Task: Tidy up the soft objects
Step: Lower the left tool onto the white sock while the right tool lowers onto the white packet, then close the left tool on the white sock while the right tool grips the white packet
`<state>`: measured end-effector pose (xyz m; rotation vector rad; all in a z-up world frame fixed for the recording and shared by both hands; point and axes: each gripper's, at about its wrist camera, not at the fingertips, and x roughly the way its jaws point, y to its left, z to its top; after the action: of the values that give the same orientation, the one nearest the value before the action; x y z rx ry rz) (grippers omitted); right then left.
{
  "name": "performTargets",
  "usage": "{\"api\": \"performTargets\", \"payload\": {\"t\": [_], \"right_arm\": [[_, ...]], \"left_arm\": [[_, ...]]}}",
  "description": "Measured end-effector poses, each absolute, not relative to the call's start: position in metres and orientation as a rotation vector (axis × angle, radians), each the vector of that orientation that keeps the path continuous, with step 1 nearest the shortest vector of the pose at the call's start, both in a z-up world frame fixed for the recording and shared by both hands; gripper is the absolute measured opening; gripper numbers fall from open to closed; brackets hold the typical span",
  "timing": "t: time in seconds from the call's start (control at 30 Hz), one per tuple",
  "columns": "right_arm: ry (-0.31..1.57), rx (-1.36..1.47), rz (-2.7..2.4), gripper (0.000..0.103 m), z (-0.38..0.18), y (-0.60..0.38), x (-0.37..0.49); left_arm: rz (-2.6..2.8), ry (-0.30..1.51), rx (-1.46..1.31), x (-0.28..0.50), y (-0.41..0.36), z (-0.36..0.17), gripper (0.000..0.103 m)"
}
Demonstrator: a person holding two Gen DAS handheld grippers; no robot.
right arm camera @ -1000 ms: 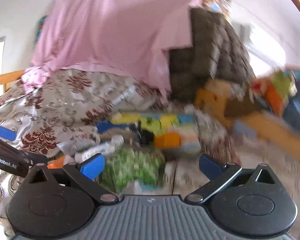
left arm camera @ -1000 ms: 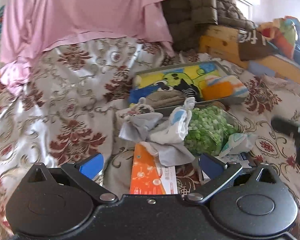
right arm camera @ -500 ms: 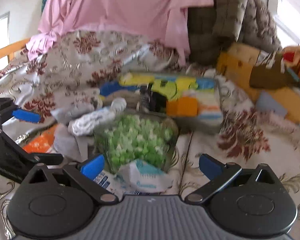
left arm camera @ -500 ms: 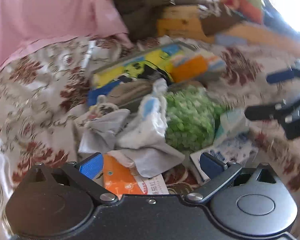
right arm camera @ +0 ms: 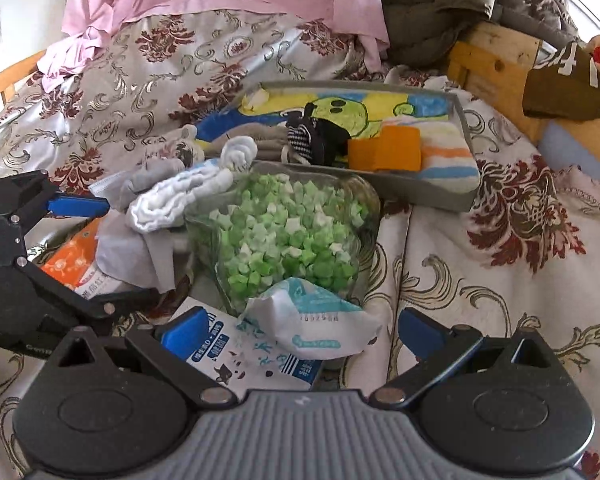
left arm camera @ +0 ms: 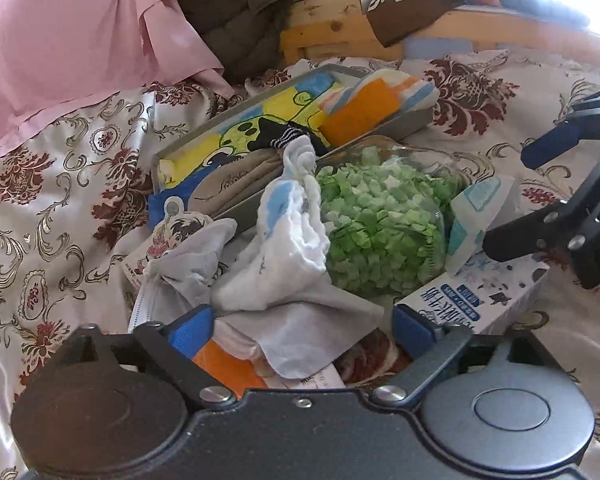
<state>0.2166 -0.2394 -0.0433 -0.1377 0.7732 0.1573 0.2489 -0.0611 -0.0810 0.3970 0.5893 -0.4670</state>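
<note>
Soft things heaped beside a grey tray on the bed

A white sock with blue patches lies crumpled, its cuff sticking up, leaning against a clear jar of green paper stars; under it sprawls a limp grey cloth, and left of it a bunched grey sock. The grey tray behind already holds a striped black sock, a beige folded piece and an orange-striped towel

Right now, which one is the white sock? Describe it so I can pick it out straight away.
Find the grey tray of folded cloths on the floral bedspread; in front of it sits a clear jar of green paper stars. The white sock leans against the jar's left side, on top of a grey cloth. It is the only ribbed white piece with pale blue patches.
</note>
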Motion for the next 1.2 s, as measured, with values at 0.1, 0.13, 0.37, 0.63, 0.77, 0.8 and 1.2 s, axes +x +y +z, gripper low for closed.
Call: {"api": "performTargets", "payload": {"t": [0.1,0.13,0.37,0.63,0.77,0.8,1.2], "right_arm": [[0.782,-0.120,0.154,0.103,-0.044,-0.240,0.219],[0.785,-0.112,0.152,0.103,-0.045,-0.241,0.220],[0.818,-0.049,0.166,0.102,-0.052,-0.246,0.226],[0.819,0.031,0.180,0.095,-0.058,-0.248,0.233],[0.808,0.079,0.197,0.085,-0.058,-0.249,0.236],[0.807,0.078,0.196,0.083,-0.058,-0.249,0.236],[0.782,-0.038,0.194,0.067,-0.053,-0.234,0.226]], "left_arm": [[-0.462,0.589,0.406,0.251,-0.062,-0.082,0.082],[-0.462,0.592,0.398,0.253,-0.061,-0.081,0.080],[-0.395,0.663,0.380,0.265,-0.057,-0.077,0.062],[-0.397,0.689,0.267,0.268,-0.047,-0.071,0.046],[-0.400,0.680,0.278,0.265,-0.049,-0.071,0.038],[-0.401,0.679,0.279,0.265,-0.049,-0.071,0.038],[-0.408,0.707,0.276,0.257,-0.046,-0.064,0.017]]}}
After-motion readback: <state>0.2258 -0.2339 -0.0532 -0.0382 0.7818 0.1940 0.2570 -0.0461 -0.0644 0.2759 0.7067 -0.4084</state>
